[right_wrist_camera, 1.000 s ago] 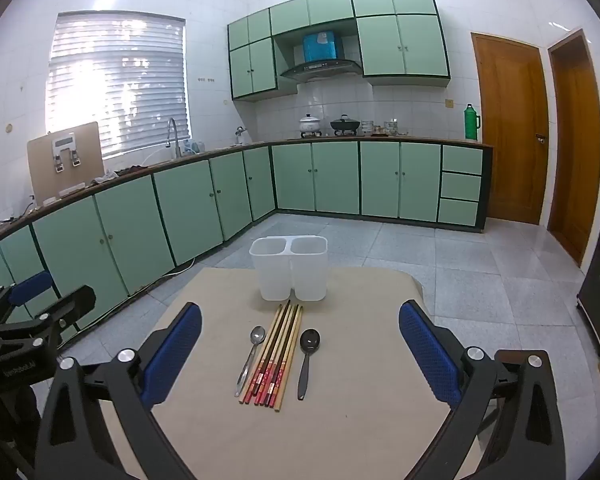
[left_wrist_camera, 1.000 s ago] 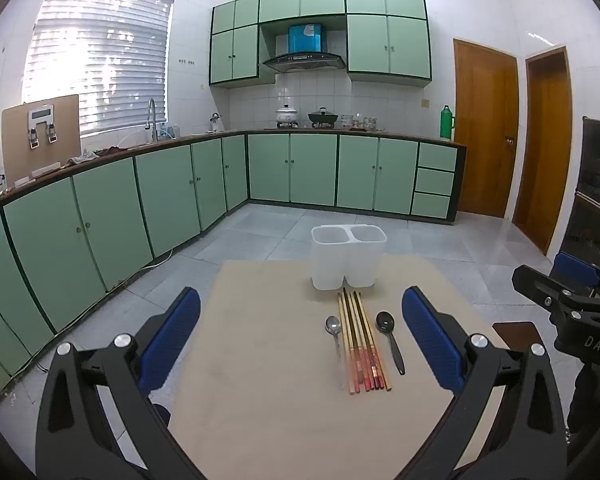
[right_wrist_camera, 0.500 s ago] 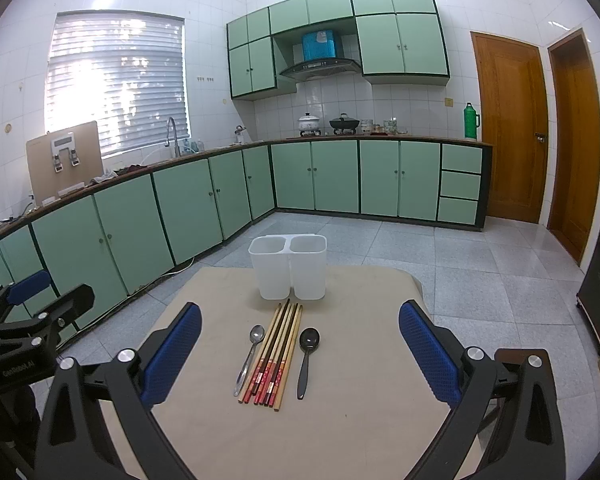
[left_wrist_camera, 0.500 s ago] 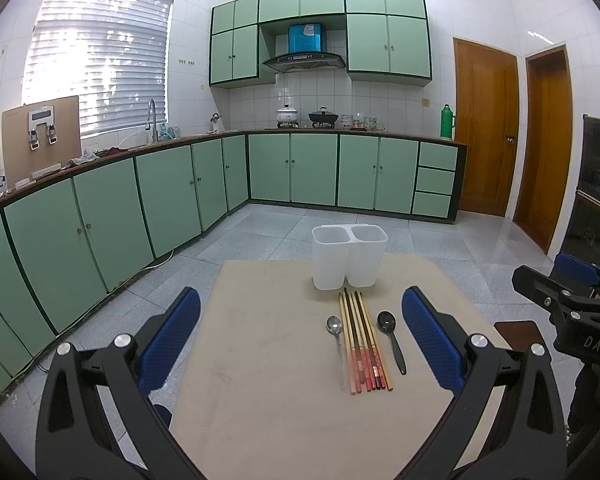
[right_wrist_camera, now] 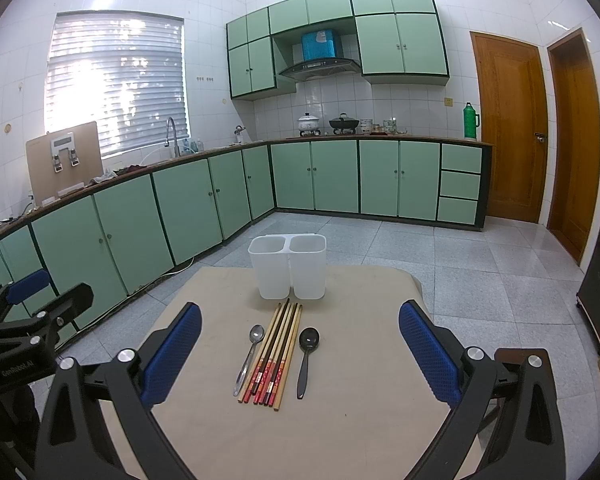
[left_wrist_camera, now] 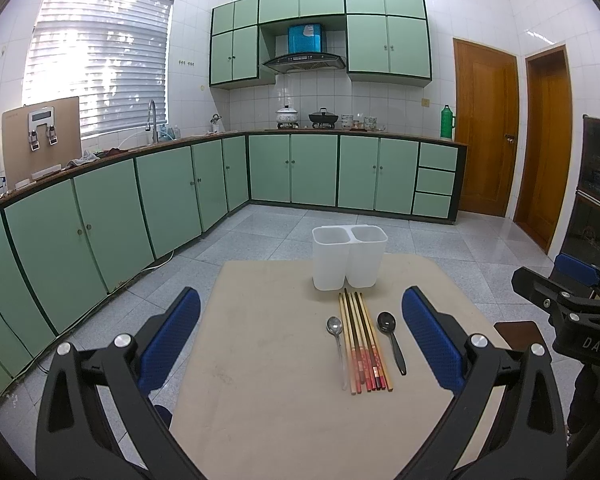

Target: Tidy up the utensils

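Observation:
A white two-compartment holder [left_wrist_camera: 348,256] [right_wrist_camera: 288,266] stands at the far side of a beige table [left_wrist_camera: 268,360] [right_wrist_camera: 360,400], both compartments empty. In front of it lie several chopsticks [left_wrist_camera: 364,344] [right_wrist_camera: 276,354] side by side, a steel spoon [left_wrist_camera: 336,336] [right_wrist_camera: 250,354] to their left and a black spoon [left_wrist_camera: 392,338] [right_wrist_camera: 306,354] to their right. My left gripper [left_wrist_camera: 300,336] hovers open above the near table, the utensils lying just inside its right finger. My right gripper [right_wrist_camera: 300,344] is open too, with the utensils centred between its blue pads.
Green cabinets and a counter run along the left and back walls. Two wooden doors stand at the right. The other gripper shows at each view's edge [left_wrist_camera: 572,312] [right_wrist_camera: 28,320]. A brown stool corner [left_wrist_camera: 516,332] sits by the table's right side.
Both views have shifted only slightly; the utensils and the holder lie where they were, and both grippers stay open.

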The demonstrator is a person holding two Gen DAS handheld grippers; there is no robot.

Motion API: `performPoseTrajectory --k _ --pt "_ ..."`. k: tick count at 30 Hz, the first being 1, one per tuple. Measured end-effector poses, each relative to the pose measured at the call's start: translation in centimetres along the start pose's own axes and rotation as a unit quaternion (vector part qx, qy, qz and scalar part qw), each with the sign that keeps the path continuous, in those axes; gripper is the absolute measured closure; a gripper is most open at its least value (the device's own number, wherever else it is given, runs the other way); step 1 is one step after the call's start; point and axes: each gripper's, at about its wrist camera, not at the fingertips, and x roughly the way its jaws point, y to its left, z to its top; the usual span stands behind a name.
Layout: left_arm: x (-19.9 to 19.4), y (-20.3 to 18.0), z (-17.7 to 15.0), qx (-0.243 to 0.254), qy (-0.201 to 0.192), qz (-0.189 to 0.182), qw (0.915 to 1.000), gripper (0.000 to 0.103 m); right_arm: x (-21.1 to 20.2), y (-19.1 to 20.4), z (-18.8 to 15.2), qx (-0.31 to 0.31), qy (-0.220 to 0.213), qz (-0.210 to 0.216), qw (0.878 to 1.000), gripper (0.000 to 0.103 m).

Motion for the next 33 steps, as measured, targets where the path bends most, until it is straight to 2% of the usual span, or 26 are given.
performPoseTrajectory --k 33 --pt "-0.20 0.63 0.06 0.000 0.001 0.001 1.0000 0.005 0.26 -0.39 0.04 0.000 0.002 -0.001 1.000 0.006"
